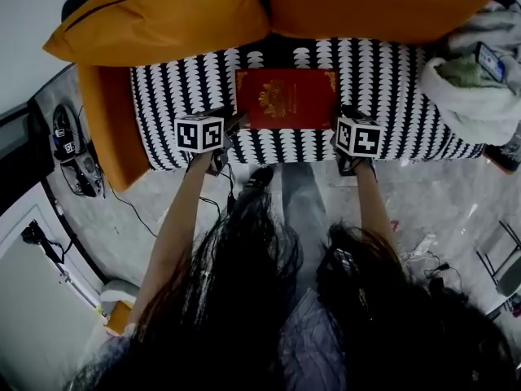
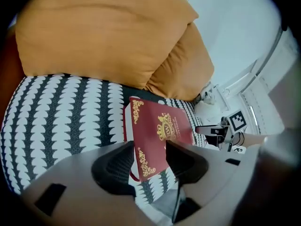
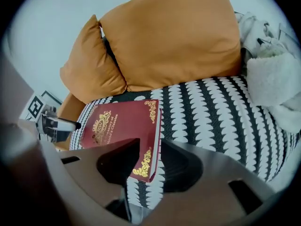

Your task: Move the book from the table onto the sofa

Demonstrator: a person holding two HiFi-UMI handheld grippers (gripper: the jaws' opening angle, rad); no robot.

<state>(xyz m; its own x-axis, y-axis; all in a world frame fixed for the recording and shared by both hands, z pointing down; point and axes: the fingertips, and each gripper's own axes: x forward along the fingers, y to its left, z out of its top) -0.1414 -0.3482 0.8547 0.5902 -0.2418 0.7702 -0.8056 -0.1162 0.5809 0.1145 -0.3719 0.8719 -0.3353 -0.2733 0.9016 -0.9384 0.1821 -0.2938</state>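
A dark red book [image 1: 285, 98] with gold ornament is face up over the front part of the black-and-white patterned sofa seat [image 1: 383, 80]. My left gripper [image 1: 232, 125] is shut on the book's near left corner, and my right gripper [image 1: 342, 120] on its near right corner. In the left gripper view the book [image 2: 162, 131] runs away from the gripper [image 2: 149, 157], with its corner between the jaws. The right gripper view shows the book [image 3: 120, 124] the same way in the right gripper [image 3: 149, 161]. Whether the book rests on the seat I cannot tell.
Two orange cushions [image 1: 155, 10] [image 1: 383, 2] lean along the sofa's back, behind the book. A heap of pale fabric [image 1: 480, 88] with a phone [image 1: 491, 59] on it fills the seat's right end. Cables [image 1: 122, 202] lie on the grey floor in front of the sofa.
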